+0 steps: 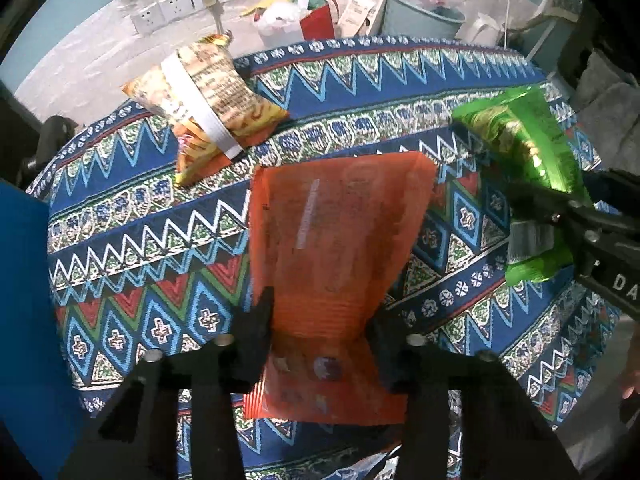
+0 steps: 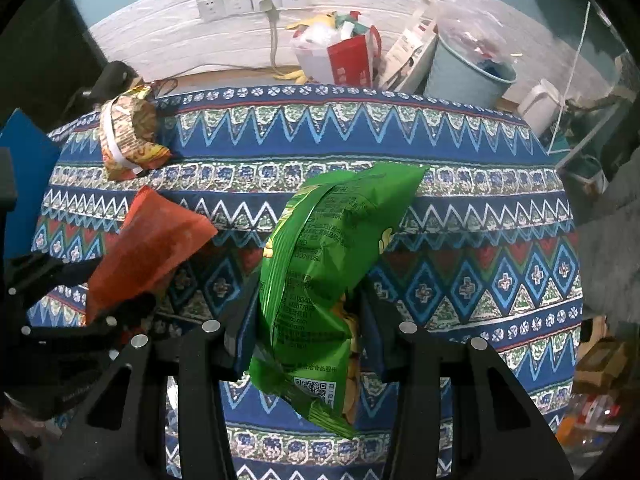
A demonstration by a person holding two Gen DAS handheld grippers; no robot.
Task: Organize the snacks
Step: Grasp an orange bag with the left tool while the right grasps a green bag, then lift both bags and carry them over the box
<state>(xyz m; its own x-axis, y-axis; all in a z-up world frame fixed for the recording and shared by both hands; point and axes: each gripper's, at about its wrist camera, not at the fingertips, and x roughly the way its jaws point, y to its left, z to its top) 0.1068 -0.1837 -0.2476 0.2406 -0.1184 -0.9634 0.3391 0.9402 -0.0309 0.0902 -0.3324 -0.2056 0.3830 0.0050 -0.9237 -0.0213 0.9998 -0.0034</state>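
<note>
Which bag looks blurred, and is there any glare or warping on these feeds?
Left wrist view: the orange bag in the left gripper is smeared, its print unreadable; glare on the green bag. Right wrist view: green bag's print sharp; both views bow the tablecloth edges.

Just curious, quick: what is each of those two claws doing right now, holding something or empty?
Left gripper: shut on the orange snack bag.
Right gripper: shut on the green chip bag.

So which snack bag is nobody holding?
The yellow bag with the white band, lying on the tablecloth. The left gripper grips the orange bag; the right gripper grips the green bag.
</note>
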